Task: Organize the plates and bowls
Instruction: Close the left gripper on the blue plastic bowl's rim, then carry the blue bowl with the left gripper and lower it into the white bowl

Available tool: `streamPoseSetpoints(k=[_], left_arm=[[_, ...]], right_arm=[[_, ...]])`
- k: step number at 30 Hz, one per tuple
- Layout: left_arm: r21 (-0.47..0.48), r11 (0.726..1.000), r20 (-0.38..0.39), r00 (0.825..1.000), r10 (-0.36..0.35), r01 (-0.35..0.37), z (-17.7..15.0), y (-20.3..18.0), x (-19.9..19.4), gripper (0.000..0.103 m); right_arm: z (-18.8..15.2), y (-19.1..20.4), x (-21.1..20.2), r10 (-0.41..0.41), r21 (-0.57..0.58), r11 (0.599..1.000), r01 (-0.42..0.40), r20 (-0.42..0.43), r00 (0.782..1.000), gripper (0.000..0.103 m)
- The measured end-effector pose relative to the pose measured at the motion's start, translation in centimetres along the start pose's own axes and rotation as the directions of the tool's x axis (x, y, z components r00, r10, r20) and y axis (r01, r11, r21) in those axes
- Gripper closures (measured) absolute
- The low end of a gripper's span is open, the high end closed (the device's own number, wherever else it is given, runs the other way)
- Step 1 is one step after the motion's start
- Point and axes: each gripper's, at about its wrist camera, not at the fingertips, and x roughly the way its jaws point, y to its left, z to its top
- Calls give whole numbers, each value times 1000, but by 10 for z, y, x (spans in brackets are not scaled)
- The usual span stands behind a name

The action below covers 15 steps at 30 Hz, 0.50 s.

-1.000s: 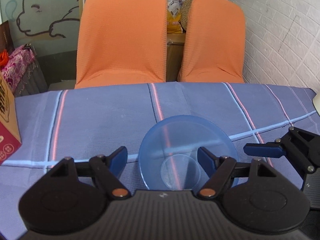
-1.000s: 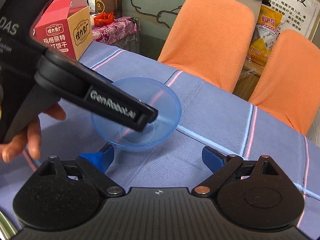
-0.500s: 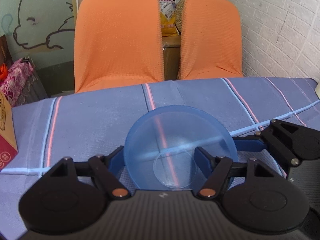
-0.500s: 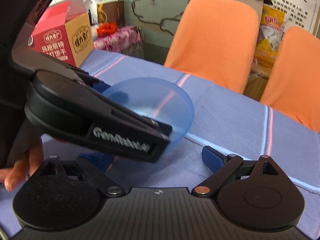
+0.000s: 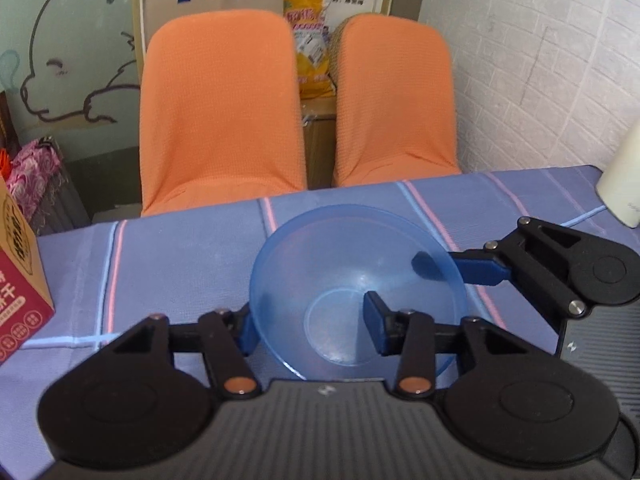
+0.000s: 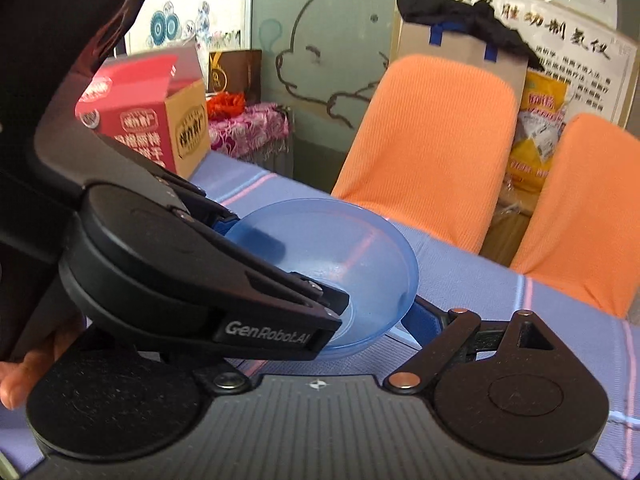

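Blue bowl (image 5: 352, 276) at frame centre, gripped at its near rim by the left gripper (image 5: 310, 326); right gripper (image 5: 476, 268) fingers spread beside it.

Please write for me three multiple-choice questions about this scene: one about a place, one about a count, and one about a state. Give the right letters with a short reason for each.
1. Where is the red box?
A. On the table, to the left of the blue bowl
B. On the floor
C. Inside the bowl

2. How many orange chairs stand behind the table?
A. One
B. Two
C. Three

3. How does the left gripper meet the bowl?
A. Both fingers are above it, clear of it
B. Both fingers are inside it
C. One finger is inside it and the other is outside its wall

Answers:
1. A, because the left wrist view shows the box on the cloth at the far left.
2. B, because two chair backs stand side by side.
3. C, because the fingers straddle the bowl's wall.
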Motion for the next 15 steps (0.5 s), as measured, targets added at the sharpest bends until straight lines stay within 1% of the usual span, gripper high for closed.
streamPoseSetpoints(k=[3,8,13,15], left_arm=[[-6,999,9,999,-43,43,-6,-22,-28,59],[46,992,21,992,-122,120,-28,-84,-82,59],[102,972,-15,978,-210,210,-65,-150,-115,58],[137,964,-36,974,-224,227,-84,-174,-121,58]], right_arm=[[0,3,-31,-19,-16,1000,19,14,1000,25],[-13,15,-103,-69,-53,996,69,-1,998,25],[-47,34,-175,-156,-66,986,153,-42,987,24],[-64,36,-197,-175,-48,984,172,-68,982,24]])
